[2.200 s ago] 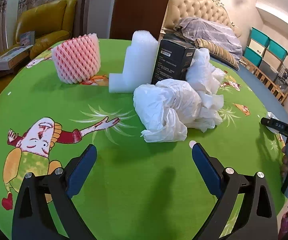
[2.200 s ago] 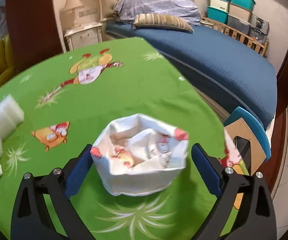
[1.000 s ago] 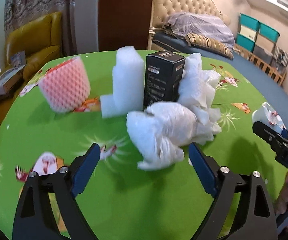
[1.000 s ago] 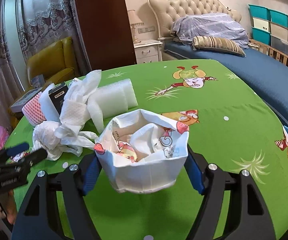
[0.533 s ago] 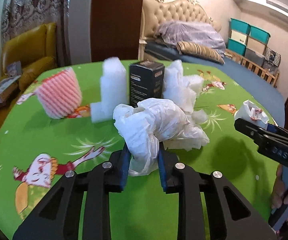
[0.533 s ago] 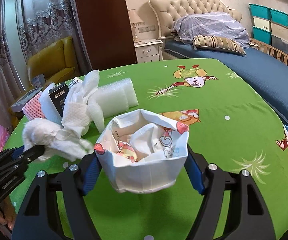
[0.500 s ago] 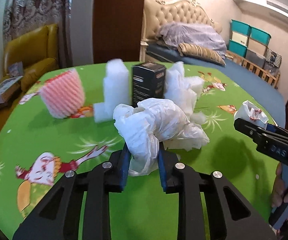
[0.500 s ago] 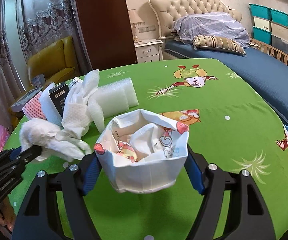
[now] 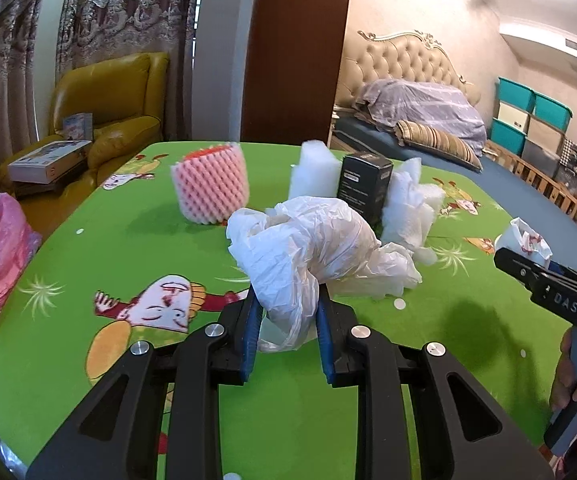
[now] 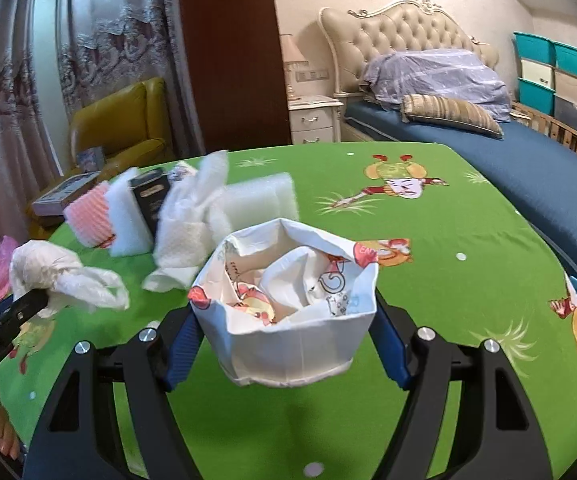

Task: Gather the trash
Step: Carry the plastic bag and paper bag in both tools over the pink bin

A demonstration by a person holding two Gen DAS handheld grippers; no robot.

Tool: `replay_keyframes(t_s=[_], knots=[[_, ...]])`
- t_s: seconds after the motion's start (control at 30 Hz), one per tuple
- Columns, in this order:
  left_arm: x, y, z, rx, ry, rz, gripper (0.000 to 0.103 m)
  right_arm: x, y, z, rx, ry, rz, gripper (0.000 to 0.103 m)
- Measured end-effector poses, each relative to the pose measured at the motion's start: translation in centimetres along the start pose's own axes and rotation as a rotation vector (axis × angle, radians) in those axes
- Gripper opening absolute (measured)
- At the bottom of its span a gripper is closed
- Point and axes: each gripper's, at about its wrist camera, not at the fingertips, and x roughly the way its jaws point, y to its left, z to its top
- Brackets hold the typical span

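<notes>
Crumpled plastic wrap (image 9: 312, 248) sits clenched in our left gripper (image 9: 286, 328), its lower end hidden between the blue pads. Our right gripper (image 10: 288, 344) grasps the printed paper bag (image 10: 288, 312) by its sides; the bag's base is cut off behind the fingers. Beyond, on the green desk (image 9: 136, 248), a black box (image 9: 362, 184) partly hides white foam (image 9: 314, 168); pink foam netting (image 9: 210, 184) stands left.

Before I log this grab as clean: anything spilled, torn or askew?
Nothing stands out. The left gripper is shut on the crumpled white plastic bag; the right gripper holds the open-topped paper bag upright, nothing spilled.
</notes>
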Motion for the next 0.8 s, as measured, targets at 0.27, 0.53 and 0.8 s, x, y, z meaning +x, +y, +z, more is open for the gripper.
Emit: replay_keyframes(t_s=[0.27, 0.53, 0.8], knots=[[-1.8, 0.1, -0.7, 0.022, -0.048, 0.031, 0.023, -3.1, 5.0, -0.9, -0.187, -0.087, 0.08, 0.072], [-3.3, 1.4, -1.3, 0.029, -0.069, 0.064, 0.023, -3.9, 6.9, -1.7, -0.226, -0.088, 0.124, 0.072], [-4.8, 3.1, -2.2, 0.028, -0.092, 0.1, 0.023, -3.1, 9.0, -2.2, -0.264, -0.048, 0.149, 0.072]])
